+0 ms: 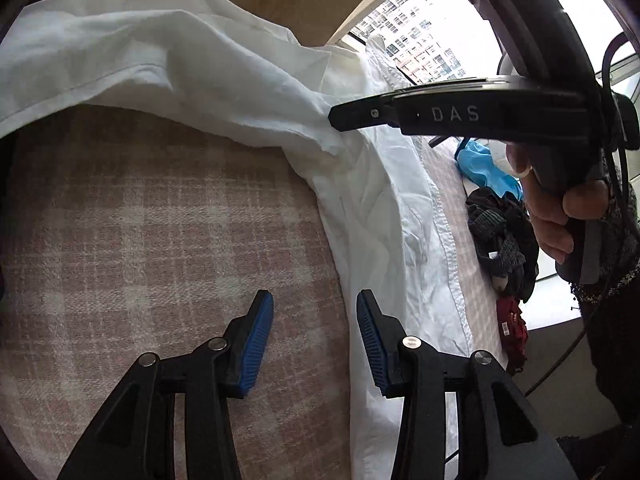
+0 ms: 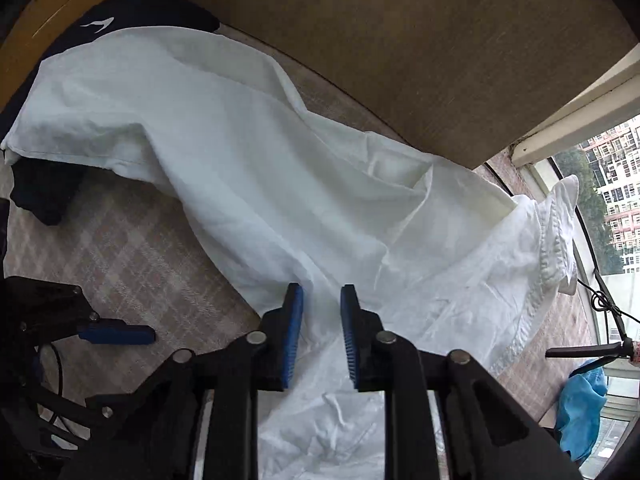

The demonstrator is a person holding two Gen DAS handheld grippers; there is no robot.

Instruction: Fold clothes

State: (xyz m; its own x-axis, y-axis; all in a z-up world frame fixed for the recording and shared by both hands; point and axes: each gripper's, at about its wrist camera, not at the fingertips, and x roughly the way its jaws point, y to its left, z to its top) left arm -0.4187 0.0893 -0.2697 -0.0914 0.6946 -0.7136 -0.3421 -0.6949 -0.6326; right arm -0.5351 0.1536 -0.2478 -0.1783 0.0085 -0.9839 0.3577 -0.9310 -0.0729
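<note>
A white garment (image 1: 192, 64) lies spread and creased over a pink plaid cover (image 1: 140, 220); it also fills the right wrist view (image 2: 280, 168). My left gripper (image 1: 315, 308) is open and empty, low over the plaid cover at the garment's edge. My right gripper (image 2: 321, 304) is open just above the white cloth, its jaws a little apart with nothing between them. In the left wrist view the right gripper (image 1: 338, 118) comes in from the right, its tip touching a raised fold of the garment. The left gripper's blue finger (image 2: 116, 334) shows in the right wrist view.
A dark navy garment (image 2: 44, 192) lies partly under the white one at the far left. A pile of dark and red clothes (image 1: 504, 248) and a blue cloth (image 1: 486, 168) lie at the right edge. A wooden headboard (image 2: 380, 40) stands behind, a window (image 2: 612, 184) to the right.
</note>
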